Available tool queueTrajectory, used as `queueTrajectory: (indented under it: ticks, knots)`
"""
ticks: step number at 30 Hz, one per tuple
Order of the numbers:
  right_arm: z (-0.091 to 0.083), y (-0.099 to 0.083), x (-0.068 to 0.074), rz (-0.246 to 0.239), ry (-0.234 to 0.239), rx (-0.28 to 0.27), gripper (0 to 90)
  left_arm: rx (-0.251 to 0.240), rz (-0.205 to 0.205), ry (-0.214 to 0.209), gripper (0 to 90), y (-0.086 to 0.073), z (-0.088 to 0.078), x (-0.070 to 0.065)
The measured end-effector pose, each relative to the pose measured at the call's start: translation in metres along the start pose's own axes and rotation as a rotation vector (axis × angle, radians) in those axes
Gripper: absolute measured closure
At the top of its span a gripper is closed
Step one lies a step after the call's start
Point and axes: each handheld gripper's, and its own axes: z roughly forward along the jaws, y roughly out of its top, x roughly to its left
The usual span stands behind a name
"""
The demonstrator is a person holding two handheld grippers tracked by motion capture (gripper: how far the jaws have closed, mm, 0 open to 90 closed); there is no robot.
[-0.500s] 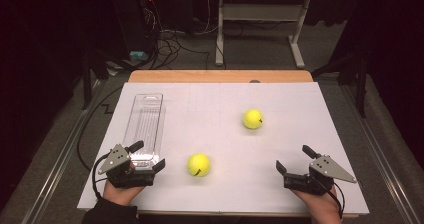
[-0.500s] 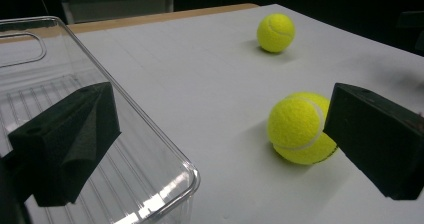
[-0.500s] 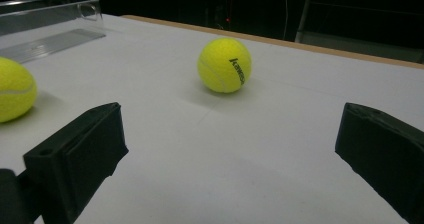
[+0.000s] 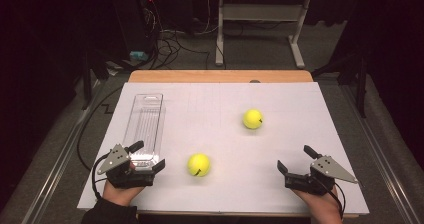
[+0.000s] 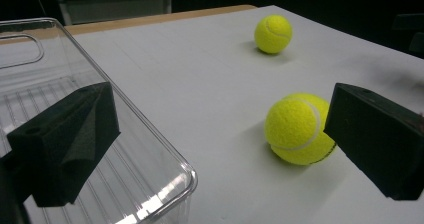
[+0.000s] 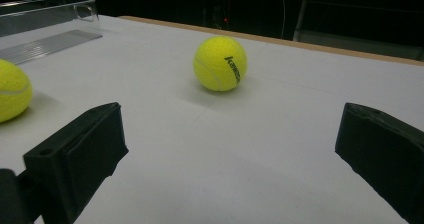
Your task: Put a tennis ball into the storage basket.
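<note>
Both tongs, left (image 4: pixel 148 157) and right (image 4: pixel 295 158), gape wide and empty near 2 tennis balls (image 4: pixel 199 164) and a clear tray (image 4: pixel 145 126).

The hand-held gripper (image 6: pixel 225 149), jaws spread wide, faces a yellow tennis ball (image 6: pixel 220 63) on the white table (image 6: pixel 280 134).

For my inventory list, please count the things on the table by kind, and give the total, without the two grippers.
Yellow tennis balls: 2 (near one, far one)
Clear plastic tray: 1
Total: 3
</note>
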Motion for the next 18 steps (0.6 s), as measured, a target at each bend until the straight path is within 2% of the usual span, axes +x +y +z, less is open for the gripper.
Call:
queueTrajectory:
  ticks: [15,18]
  knots:
    - [0.002,-0.001,0.002,-0.003,0.013,0.009,0.0,0.019,0.031,-0.033,1.7,0.007,0.006,-0.013]
    - [0.003,-0.002,0.002,-0.004,0.017,0.013,0.0,0.031,0.047,-0.043,1.7,0.009,0.009,-0.017]
